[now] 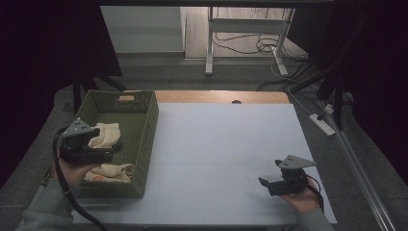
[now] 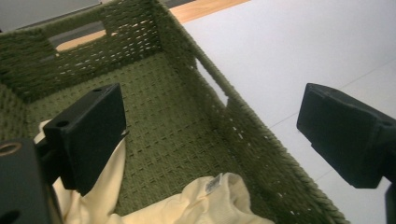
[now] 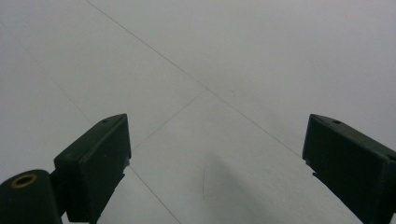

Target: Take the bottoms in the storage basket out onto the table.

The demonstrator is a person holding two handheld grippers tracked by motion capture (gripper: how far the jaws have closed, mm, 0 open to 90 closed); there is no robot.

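A green woven basket [image 1: 150,127] stands at the table's left side with cream cloth [image 1: 108,133] bunched in it, and more of that cloth [image 1: 117,171] at its near end. My left gripper [image 1: 113,148] hovers over the basket's near half, jaws pointing right. In the left gripper view its jaws stand wide open [image 2: 210,121] above the basket floor [image 2: 173,121], empty, with the cream cloth [image 2: 205,203] just below them. My right gripper [image 1: 270,173] is low over the white table [image 1: 226,139] at the front right. It is open [image 3: 215,135] and holds nothing.
The basket's right wall [image 2: 261,149] rises between the left jaws and the table top. A wooden strip [image 1: 221,96] runs along the table's far edge. A power strip [image 1: 323,123] and cables lie on the floor to the right.
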